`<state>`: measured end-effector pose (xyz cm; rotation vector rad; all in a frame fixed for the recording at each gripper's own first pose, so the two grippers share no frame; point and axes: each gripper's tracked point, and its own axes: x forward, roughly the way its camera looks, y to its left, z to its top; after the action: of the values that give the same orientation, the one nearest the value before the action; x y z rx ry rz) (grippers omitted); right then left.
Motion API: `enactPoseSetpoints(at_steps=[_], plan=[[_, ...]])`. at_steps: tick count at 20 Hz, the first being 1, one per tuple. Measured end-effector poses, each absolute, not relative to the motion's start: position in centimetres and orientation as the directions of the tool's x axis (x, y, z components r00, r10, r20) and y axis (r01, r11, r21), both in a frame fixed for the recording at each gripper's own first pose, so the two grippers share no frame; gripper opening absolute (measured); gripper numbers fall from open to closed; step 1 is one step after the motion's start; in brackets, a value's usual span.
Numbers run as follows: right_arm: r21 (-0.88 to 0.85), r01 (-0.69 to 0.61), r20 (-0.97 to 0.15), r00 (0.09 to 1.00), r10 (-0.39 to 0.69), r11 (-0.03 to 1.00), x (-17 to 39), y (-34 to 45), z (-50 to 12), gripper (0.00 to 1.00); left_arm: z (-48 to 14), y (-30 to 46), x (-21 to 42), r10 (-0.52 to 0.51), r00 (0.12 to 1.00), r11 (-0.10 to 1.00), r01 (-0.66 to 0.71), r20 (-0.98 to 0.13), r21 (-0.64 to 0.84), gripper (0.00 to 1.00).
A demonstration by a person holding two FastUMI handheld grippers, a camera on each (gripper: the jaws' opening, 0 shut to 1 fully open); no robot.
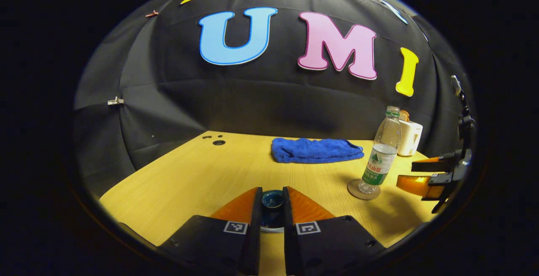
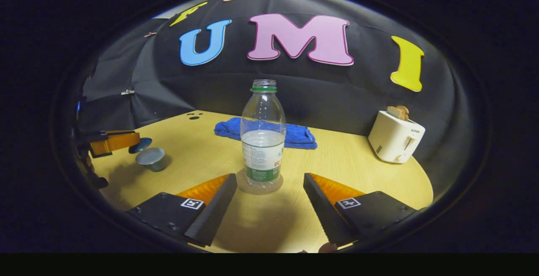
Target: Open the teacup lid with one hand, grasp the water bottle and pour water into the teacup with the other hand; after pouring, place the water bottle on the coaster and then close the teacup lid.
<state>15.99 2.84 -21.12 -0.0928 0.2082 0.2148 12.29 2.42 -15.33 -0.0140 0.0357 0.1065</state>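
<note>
wooden tabletop (image 2: 358, 162) was seen backed by black booth cloth, w/ a blue towel (image 2: 294, 135) lying toward the rear and a white toaster (image 2: 396, 141) w/ bread in its slots standing at the right rear. water bottle (image 2: 263, 137) was found upright on the coaster (image 2: 259, 185), capless, roughly half full, so pouring was judged done and the bottle already put back. right gripper (image 2: 269, 204) was held w/ its tongs wide apart, either side of the bottle base and not touching it; release was judged complete. teacup (image 2: 151, 158) was seen uncovered on the table at the left, contents too small to tell. teacup lid (image 1: 272, 200) was held clamped between the tongs of the left gripper (image 1: 272, 208), and in the right gripper view it was seen raised just beside the cup, not on it. only the last step was judged left: lid to be lowered back onto the cup. as for writing, a green-and-white label was noted on the bottle w/ red characters too small to read; a small dark word was printed on the toaster side but couldn't be made out; square black-white marker tags were seen on both grippers' bodies.
</note>
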Motion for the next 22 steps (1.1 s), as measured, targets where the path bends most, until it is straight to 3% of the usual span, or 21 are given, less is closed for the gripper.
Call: enactPoseSetpoints(at_steps=[10,14,15,19,20,22], plan=[[-0.035,-0.203,-0.239,0.952,0.189,0.979,14.9,2.2,-21.6,0.96,-17.8,2.0,14.2,0.074,0.995,0.995,-0.07,-0.061,0.075,0.26],[-0.03,-0.205,-0.245,0.95,0.191,0.978,14.6,2.5,-21.7,0.96,-18.1,2.4,14.4,0.081,0.994,0.994,-0.075,-0.067,0.084,0.32],[-0.029,-0.207,-0.245,0.95,0.194,0.978,14.6,2.6,-21.7,0.98,-17.9,2.4,14.4,0.078,0.995,0.994,-0.073,-0.063,0.081,0.28],[-0.026,-0.205,-0.235,0.953,0.193,0.978,14.2,2.5,-20.6,0.96,-16.7,2.2,13.6,0.07,0.997,0.993,-0.066,-0.037,0.099,0.47],[-0.011,-0.205,-0.227,0.954,0.197,0.979,14.0,2.5,-20.0,0.98,-16.2,2.2,13.1,0.069,0.997,0.993,-0.066,-0.03,0.103,0.63],[0.029,-0.203,-0.212,0.956,0.204,0.979,13.5,2.7,-18.4,0.98,-14.8,2.1,12.0,0.071,0.997,0.993,-0.068,-0.02,0.1,0.78]])
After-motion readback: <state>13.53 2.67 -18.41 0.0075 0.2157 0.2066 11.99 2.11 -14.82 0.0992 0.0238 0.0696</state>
